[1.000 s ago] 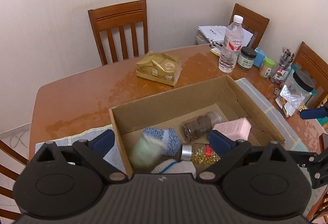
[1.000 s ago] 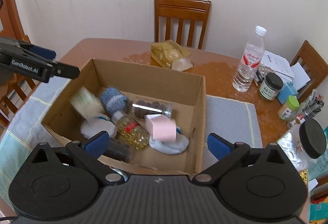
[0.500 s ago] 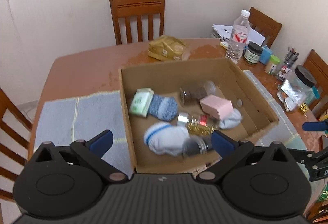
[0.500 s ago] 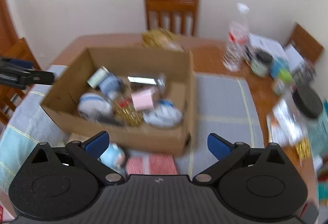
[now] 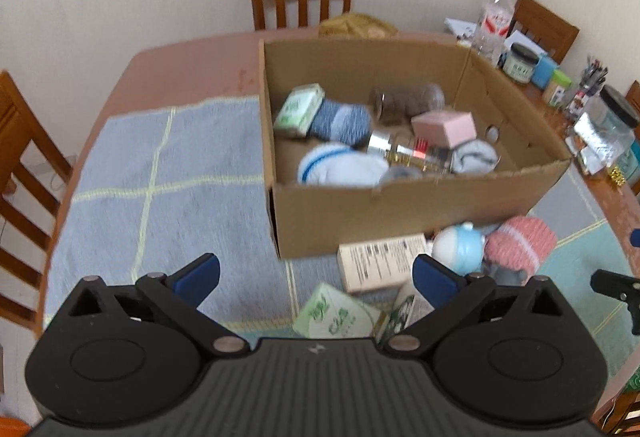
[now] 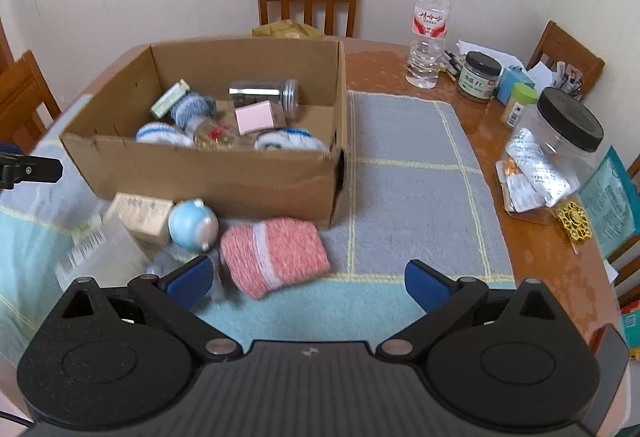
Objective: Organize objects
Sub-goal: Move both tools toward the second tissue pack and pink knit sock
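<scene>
Cardboard box, clutter in front

Left wrist view: left hand-held gripper (image 5: 316, 275) released, empty, above cartons before the box (image 5: 416, 211).

Right wrist view: right hand-held gripper (image 6: 308, 279) released, empty; pink sock (image 6: 274, 255) lies before the box (image 6: 200, 177) on the tabletop (image 6: 532, 249).

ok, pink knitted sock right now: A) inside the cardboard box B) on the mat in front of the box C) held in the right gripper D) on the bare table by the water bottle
B: the pink knitted sock lies on the mat just in front of the cardboard box, outside it, and neither gripper holds it.
</scene>
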A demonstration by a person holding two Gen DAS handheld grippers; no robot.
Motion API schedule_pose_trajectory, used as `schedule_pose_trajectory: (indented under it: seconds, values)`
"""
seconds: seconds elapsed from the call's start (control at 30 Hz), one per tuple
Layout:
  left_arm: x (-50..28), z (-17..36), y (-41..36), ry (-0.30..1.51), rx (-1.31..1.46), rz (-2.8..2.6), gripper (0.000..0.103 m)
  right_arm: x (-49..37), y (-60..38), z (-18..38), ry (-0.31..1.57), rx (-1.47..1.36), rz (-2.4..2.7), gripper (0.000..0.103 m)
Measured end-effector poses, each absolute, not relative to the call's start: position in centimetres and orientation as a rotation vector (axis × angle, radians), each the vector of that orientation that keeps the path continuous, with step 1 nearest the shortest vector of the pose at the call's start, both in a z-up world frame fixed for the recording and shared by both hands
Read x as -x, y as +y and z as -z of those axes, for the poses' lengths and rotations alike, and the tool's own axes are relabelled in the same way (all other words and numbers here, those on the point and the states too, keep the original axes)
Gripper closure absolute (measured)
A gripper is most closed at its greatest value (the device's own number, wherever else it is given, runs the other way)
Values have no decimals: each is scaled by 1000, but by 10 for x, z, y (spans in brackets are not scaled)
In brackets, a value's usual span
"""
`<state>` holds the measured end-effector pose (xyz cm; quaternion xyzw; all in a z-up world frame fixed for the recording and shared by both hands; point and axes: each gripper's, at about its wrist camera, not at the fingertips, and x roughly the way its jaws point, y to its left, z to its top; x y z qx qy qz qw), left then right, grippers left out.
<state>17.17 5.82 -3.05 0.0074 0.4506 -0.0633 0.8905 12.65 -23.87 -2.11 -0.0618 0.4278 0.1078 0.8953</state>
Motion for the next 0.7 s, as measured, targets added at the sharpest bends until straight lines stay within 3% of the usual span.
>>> schedule_pose_trajectory:
  seconds: [0.7]
  values:
    - [-140, 54, 67, 948, 23, 53, 1, -118, -234, 62, 971, 65, -279, 0]
